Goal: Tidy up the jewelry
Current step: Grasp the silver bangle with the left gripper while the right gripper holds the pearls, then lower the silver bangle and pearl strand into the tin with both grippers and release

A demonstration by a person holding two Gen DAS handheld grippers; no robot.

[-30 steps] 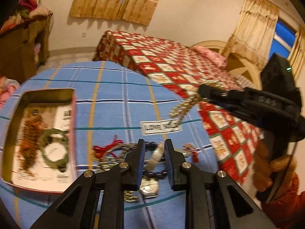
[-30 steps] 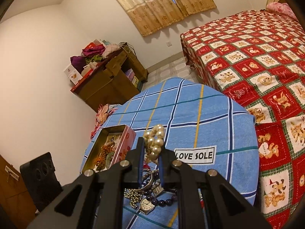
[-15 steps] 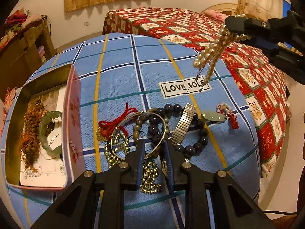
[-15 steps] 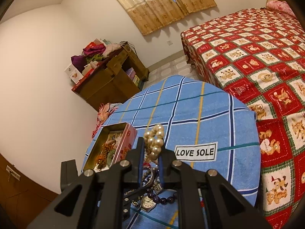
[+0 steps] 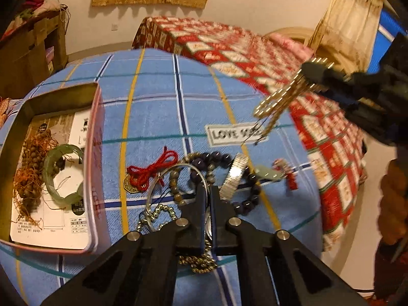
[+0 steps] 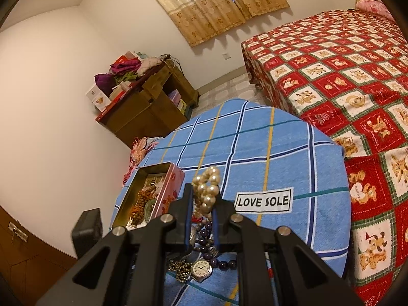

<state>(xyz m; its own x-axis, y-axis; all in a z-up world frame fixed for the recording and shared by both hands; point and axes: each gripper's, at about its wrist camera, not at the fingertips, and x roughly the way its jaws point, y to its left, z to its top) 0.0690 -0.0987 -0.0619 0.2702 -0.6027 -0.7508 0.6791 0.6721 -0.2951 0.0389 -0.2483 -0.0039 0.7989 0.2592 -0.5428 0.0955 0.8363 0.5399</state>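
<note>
My right gripper (image 6: pixel 202 199) is shut on a pearl bracelet (image 6: pixel 206 191) and holds it in the air above the table; in the left wrist view the bracelet (image 5: pixel 278 102) dangles, blurred, at the upper right. My left gripper (image 5: pixel 209 191) is nearly shut, low over a pile of jewelry (image 5: pixel 204 173): a silver bangle, dark bead bracelets, a metal watch band (image 5: pixel 233 176), a gold bead chain and a red cord with a coin (image 5: pixel 150 170). I cannot tell whether it grips anything. An open pink tin (image 5: pixel 94 153) at the left holds a jade bangle (image 5: pixel 62 170) and brown beads.
The round table has a blue plaid cloth (image 5: pixel 153 107) with a "LOVE SOLE" label (image 6: pixel 262 200). A wristwatch (image 6: pixel 201 267) lies at the near edge. A bed with a red quilt (image 6: pixel 344 63) stands right of the table. A wooden shelf (image 6: pixel 148 104) stands by the far wall.
My left gripper has dropped lower onto the jewelry pile and its jaws have closed from a clear gap to a thin slit. The right gripper still holds the pearls aloft, swinging.
</note>
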